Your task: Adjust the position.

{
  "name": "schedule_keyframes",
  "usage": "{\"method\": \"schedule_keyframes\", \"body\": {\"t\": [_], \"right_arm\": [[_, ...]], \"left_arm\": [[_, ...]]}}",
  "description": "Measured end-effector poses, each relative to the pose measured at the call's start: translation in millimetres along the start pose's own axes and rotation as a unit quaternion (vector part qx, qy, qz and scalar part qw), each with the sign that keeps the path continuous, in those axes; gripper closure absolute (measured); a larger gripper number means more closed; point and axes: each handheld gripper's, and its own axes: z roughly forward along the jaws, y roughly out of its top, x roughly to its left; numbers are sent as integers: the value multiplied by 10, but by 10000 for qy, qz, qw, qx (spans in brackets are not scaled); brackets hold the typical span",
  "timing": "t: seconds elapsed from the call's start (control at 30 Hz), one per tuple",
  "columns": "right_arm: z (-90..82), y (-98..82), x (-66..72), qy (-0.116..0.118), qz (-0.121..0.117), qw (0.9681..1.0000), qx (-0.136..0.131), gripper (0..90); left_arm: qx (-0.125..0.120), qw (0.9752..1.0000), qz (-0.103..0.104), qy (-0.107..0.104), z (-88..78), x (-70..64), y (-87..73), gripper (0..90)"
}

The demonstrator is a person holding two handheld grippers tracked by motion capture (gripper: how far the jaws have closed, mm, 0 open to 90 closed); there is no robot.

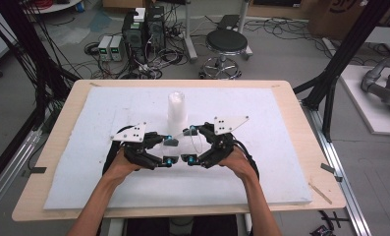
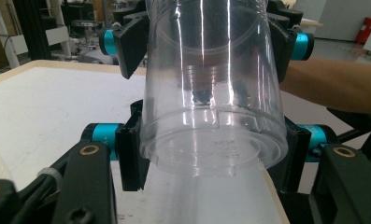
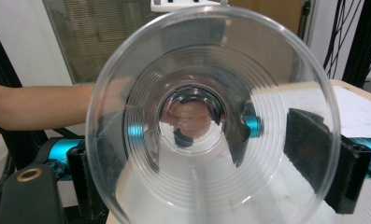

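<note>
A clear plastic cup [image 1: 182, 146] lies level above the white mat, held between my two grippers. My left gripper [image 1: 170, 151] is shut on the cup's base end; in the left gripper view its pads [image 2: 131, 161] press both sides of the cup [image 2: 211, 93] near the bottom. My right gripper [image 1: 191, 144] grips the wider mouth end. In the right gripper view I look straight into the cup's open rim [image 3: 211, 186], with the jaws on either side. A stack of translucent cups [image 1: 177, 110] stands upright just behind the grippers.
The white foam mat [image 1: 109, 162] covers most of the wooden table [image 1: 50, 147]. On the floor beyond the table's far edge are a black stool [image 1: 226, 44], computer boxes [image 1: 143, 29] and cables. Black frame posts [image 1: 330, 93] stand at the right.
</note>
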Motion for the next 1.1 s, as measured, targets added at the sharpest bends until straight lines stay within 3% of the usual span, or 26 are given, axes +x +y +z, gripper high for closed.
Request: {"method": "schedule_keyframes", "body": {"t": [0.17, 0.43, 0.5, 0.57, 0.6, 0.83, 0.97, 1.1], "right_arm": [[-4, 15, 14, -19, -157, 9998, -100, 268], [-8, 20, 30, 9, -215, 9997, -69, 292], [-1, 18, 30, 1, -239, 9997, -43, 292], [3, 14, 26, 23, -222, 9997, -44, 292], [3, 13, 24, 23, -219, 9997, -47, 292], [-19, 11, 8, -29, -186, 9998, -18, 293], [-45, 7, 0, -126, -145, 9998, 84, 293], [-110, 30, -5, -373, -83, 9983, 434, 295]], "left_arm": [[27, 10000, 5, -24, 15, -4, -4, 413], [98, 9999, 45, -24, 21, -11, -7, 408], [201, 9997, 88, 71, 40, -27, -11, 337], [331, 9991, 54, 276, 60, -39, -13, 160], [366, 9989, 35, 281, 61, -37, -15, 118], [506, 9981, 3, 351, 40, -39, -10, 74], [681, 9955, -143, 648, -21, -52, -18, 76], [917, 9883, -173, 1208, -164, -100, -61, 80]]}}
